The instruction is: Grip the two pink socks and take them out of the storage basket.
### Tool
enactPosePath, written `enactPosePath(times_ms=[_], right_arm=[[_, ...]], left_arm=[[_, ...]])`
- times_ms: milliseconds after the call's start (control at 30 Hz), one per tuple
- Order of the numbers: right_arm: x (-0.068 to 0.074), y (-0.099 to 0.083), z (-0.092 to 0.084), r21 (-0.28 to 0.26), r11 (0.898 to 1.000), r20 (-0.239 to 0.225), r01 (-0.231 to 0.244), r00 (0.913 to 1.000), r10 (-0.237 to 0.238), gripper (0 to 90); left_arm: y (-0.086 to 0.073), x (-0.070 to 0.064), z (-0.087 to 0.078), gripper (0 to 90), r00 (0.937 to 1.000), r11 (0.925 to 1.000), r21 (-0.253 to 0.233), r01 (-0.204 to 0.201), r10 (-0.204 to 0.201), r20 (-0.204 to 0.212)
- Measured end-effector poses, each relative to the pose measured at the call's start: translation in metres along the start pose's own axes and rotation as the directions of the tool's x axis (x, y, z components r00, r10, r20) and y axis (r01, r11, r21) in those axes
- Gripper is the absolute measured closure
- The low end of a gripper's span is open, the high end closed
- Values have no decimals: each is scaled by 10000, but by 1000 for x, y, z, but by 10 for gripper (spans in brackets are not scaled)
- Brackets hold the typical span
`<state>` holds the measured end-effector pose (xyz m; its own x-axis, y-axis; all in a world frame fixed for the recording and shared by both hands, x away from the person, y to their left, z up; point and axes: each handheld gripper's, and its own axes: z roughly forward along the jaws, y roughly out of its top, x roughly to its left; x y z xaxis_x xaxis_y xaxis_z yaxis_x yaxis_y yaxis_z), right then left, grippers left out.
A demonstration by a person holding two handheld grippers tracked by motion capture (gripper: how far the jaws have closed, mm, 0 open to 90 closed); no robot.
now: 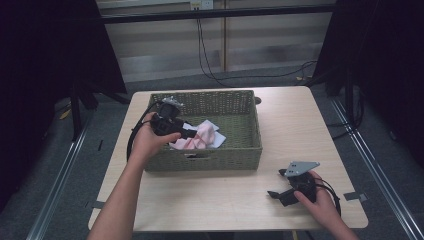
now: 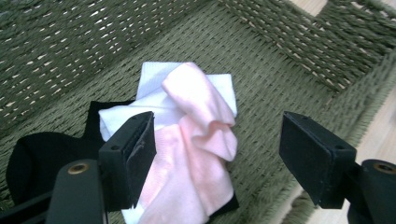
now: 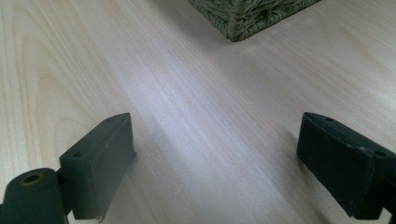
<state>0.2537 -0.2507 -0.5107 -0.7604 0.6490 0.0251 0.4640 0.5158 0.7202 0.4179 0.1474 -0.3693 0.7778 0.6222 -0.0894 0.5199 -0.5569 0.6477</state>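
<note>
**Over the basket: left tool spread above the pink cloth**

Over at ten o'clock on the pale wooden surface [image 1: 300,125], the left tool [image 1: 191,133] hangs inside the green woven rectangular basket [image 1: 210,100], jaws spread wide and gripping nothing. Seen through the left gripper view, the crumpled pale pink cloth [image 2: 201,154] lies on the basket floor between those two black jaws, just beside the left-hand one; whether it touches that jaw is hard to tell. Under the pink cloth sits a folded white cloth [image 2: 154,93], and a black cloth [image 2: 42,158] lies beneath both, spilling toward eight o'clock in that view. From above, the pile lies in the basket's near half, left of centre, close to the near wall.

Down at four o'clock on the surface, the right tool [image 1: 276,184] rests low in the person's hand, well apart from the basket. Its jaws stand wide open over bare wood, with a basket corner at twelve o'clock in the right gripper view.
</note>
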Motion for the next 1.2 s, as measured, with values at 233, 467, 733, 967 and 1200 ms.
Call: enactPosePath(times_ms=[233, 467, 733, 967, 1200], right_arm=[[0, 0, 0, -4, 10000, 4, 1, 10000, -1, 104], [0, 0, 0, 6, 10000, -3, -9, 10000, 9, 105], [0, 0, 0, 1, 10000, -6, -4, 10000, 4, 105], [0, 0, 0, -9, 10000, 3, -31, 10000, 31, 105], [0, 0, 0, -15, 10000, -8, -26, 10000, 26, 105]], left_arm=[[3, 6, 10, 274, 9996, 9994, 199, 284, -283, -53], [5, 11, 26, 274, 9983, 9970, 513, 573, -577, 66], [9, 14, 42, 315, 9947, 9937, 689, 884, -917, 471], [11, 17, 52, 390, 9896, 9863, 1051, 1268, -1330, 541], [14, 18, 63, 556, 9875, 9752, 1727, 1386, -1492, 501]])
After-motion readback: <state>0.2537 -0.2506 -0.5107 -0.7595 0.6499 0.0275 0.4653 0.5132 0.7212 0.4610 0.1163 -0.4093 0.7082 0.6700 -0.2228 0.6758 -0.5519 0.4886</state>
